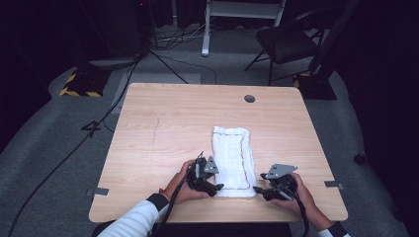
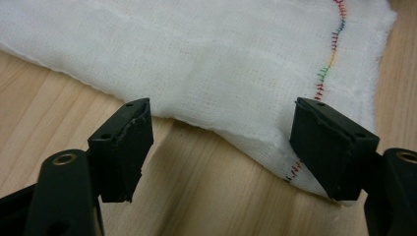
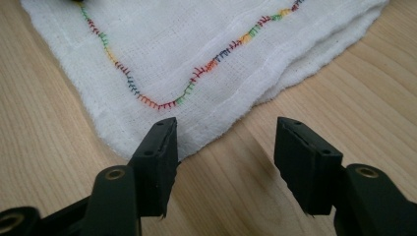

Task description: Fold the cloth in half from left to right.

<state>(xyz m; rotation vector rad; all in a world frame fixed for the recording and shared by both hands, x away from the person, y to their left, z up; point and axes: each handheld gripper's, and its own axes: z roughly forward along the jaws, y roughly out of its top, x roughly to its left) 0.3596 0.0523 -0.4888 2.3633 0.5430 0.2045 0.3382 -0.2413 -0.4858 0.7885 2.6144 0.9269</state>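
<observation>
A folded white cloth [image 1: 231, 155] with a line of coloured stitching lies lengthwise on the wooden table [image 1: 163, 123], near its front edge. My left gripper [image 1: 217, 187] sits at the cloth's near left corner and stands open. In the left gripper view the cloth [image 2: 221, 64] lies ahead of the gripper [image 2: 221, 147], its corner running under the right-hand jaw, with bare wood between the jaws. My right gripper [image 1: 257, 189] is at the near right corner, also open. In the right gripper view the cloth [image 3: 196, 39] has its edge just ahead of the gripper [image 3: 223, 157], behind the left-hand jaw.
A round cable hole [image 1: 249, 98] is in the table's far right part. Strips of tape [image 1: 100, 191] mark the table's side edges. Beyond the table stand a dark chair [image 1: 286, 42] and a white frame [image 1: 207, 29], with cables across the grey floor.
</observation>
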